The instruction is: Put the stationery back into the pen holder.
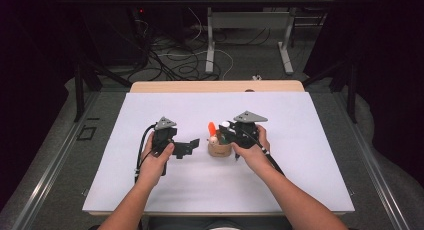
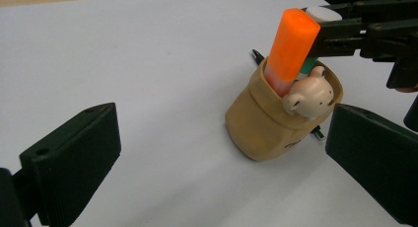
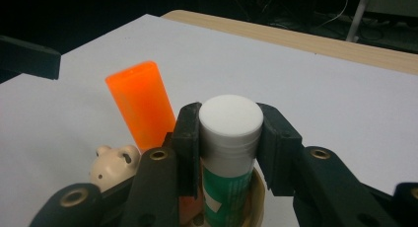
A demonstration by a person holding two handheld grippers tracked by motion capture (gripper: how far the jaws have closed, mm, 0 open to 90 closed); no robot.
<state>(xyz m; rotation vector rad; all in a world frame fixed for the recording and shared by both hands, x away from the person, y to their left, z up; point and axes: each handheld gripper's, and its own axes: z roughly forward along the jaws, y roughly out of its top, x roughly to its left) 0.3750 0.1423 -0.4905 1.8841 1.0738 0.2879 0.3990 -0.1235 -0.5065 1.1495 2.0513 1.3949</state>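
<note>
Orange marker (image 2: 292,49), white-capped green glue stick (image 3: 230,153), tan cup (image 2: 261,126), cream bear (image 2: 309,96)

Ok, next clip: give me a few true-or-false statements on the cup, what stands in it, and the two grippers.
1. The right gripper is shut on the glue stick. True.
2. The left gripper grips the cup. False: its fingers stand wide open, apart from the cup.
3. The orange marker stands in the cup. True.
4. The cup lies on its side. False: it stands upright on the white sheet.
5. A small bear figure sits at the cup's rim. True.
</note>
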